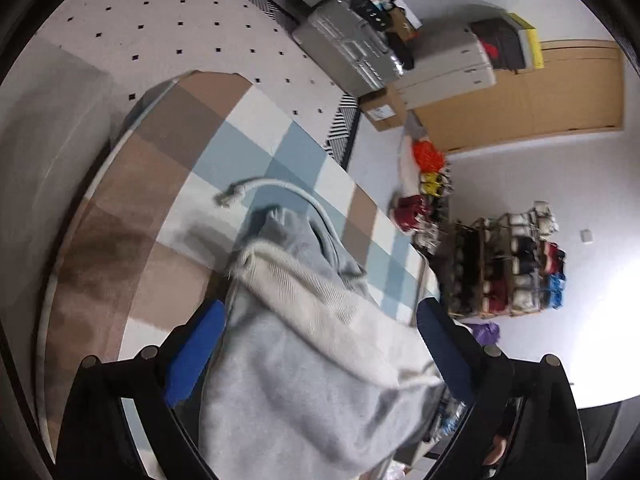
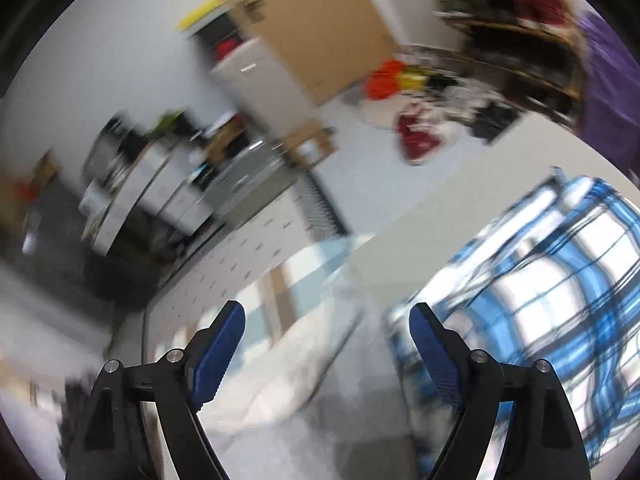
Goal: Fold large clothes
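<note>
Grey sweatshirt fabric fills the near part of the left wrist view: a hoodie (image 1: 312,360) lies bunched between the blue pads of the left claw (image 1: 320,344), whose jaws stand spread wide, one pad at each side of the cloth and neither pressing on it. Its cream-lined hood edge runs diagonally across the heap. A white drawstring (image 1: 272,188) trails from the far end of the garment, ending in a frayed knot on the checked cloth (image 1: 192,128) of brown, white and pale blue squares that covers the desk.

This garment looks thick, soft and limp, moderately heavy for clothing. It will sag and slide on itself, so a pinch through a doubled edge, such as the hood rim or a hem, should hold better than a grab at loose bulk. The cord could snag.

In the badly blurred right wrist view, the right claw (image 2: 328,344) is also spread, with nothing between its pads. Just beyond its right finger lies what seems to be a blue, white and black plaid shirt (image 2: 540,280).

Farther off, beyond the desk, are a dotted rug (image 1: 160,20), cardboard boxes (image 1: 520,96) and a shoe rack (image 1: 508,264).
</note>
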Demonstrator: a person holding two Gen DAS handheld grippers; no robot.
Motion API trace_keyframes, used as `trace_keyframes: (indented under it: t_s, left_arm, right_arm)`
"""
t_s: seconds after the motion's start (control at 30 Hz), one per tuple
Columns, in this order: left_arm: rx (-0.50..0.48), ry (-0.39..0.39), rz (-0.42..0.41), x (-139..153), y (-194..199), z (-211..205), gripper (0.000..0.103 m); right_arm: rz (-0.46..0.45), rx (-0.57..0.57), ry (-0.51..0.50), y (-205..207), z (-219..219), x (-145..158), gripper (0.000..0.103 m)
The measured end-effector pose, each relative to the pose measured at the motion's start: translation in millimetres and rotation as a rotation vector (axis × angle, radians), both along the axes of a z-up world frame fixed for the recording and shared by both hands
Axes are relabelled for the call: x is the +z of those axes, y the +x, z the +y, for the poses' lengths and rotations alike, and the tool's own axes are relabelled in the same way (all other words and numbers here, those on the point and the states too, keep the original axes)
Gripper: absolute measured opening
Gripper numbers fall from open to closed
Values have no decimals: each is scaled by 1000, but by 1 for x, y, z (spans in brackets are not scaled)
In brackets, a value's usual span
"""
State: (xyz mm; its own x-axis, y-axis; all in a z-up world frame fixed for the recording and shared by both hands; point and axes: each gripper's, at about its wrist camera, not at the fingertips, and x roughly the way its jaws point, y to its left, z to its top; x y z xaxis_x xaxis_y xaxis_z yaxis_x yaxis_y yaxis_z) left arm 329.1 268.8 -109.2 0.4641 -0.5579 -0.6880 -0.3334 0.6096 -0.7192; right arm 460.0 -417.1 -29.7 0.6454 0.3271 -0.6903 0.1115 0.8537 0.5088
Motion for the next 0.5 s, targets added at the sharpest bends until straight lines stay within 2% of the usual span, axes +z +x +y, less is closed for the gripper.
trace_keyframes:
  t_s: [0.07,0.17,0.27,0.37,0.43,0.5]
  left_arm:
    - [-49,15,-12,5,-19,-10,94]
    - [-141,47,-54,15,-46,-38,94]
    - [-283,140,-29,8,-87,-76,94]
    - [-401,194,-49,0,-134,-106,94]
    - [-435,202,-86,-4,-163,-119,94]
    - [-467,180,-91,-12,-185,-129,94]
  right_arm:
    - [-29,108,-74,-25,33,7,86]
    - [-75,294,-220,-67,90,7,94]
    - [-92,428,-296,-110,129,-9,94]
    - [-82,492,-225,-153,143,-37,94]
    - [-69,484,-111,-176,142,-55,94]
    - [-62,467,24,-197,137,-71,94]
